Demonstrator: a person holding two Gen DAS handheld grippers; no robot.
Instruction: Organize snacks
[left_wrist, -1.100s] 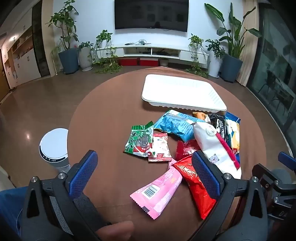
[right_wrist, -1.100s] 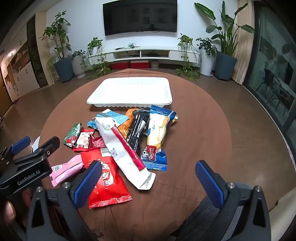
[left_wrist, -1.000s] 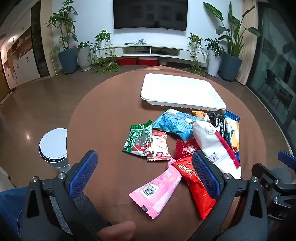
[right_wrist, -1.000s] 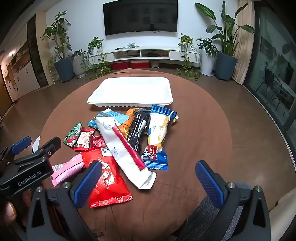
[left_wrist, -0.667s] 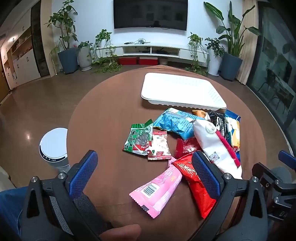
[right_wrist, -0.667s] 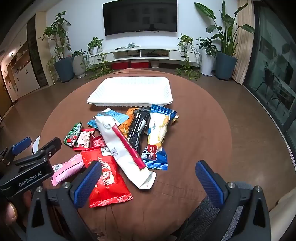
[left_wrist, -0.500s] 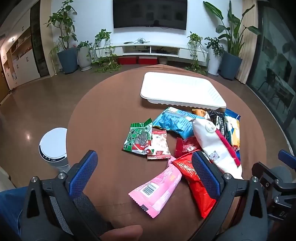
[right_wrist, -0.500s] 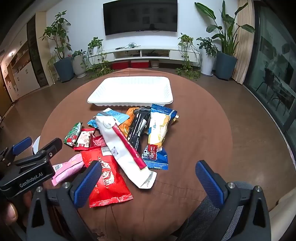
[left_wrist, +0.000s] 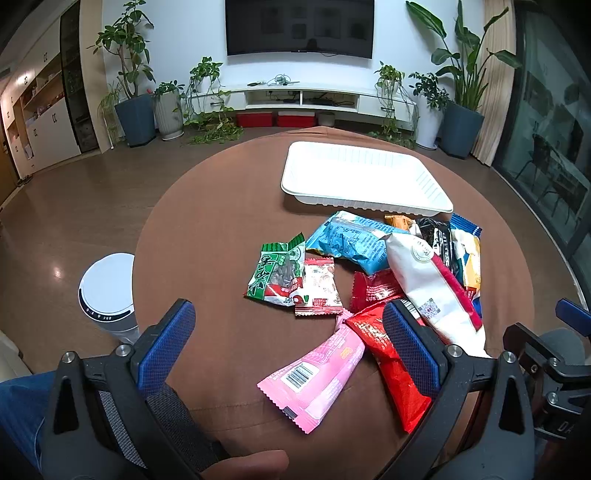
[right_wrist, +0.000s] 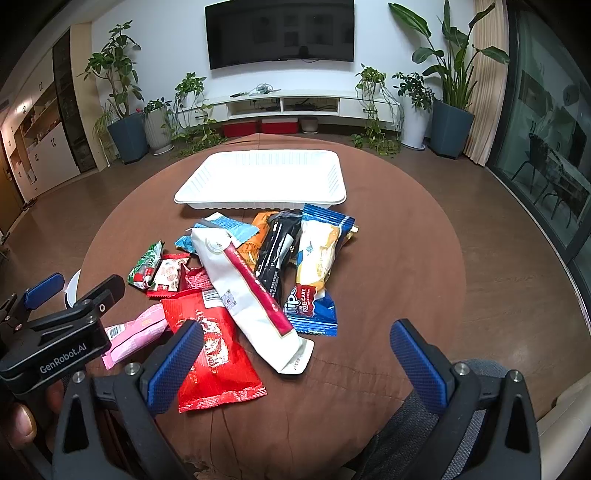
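Two tools open over the snacks

Both hold nothing: left tool (left_wrist: 288, 341) and right tool (right_wrist: 295, 363) gape wide at the bottom of their frames. Snacks (right_wrist: 258, 269) lie heaped mid-frame on the brown counter (right_wrist: 399, 258). Just above them sits a white tray (right_wrist: 334, 184).

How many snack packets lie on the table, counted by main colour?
Red: 2, big packet, small one
Blue: 2, light blue packet, roll cake
White: 2, long pouch, small candy packet
Green: 1
Pink: 1
Orange: 1
Black: 1
Total: 10
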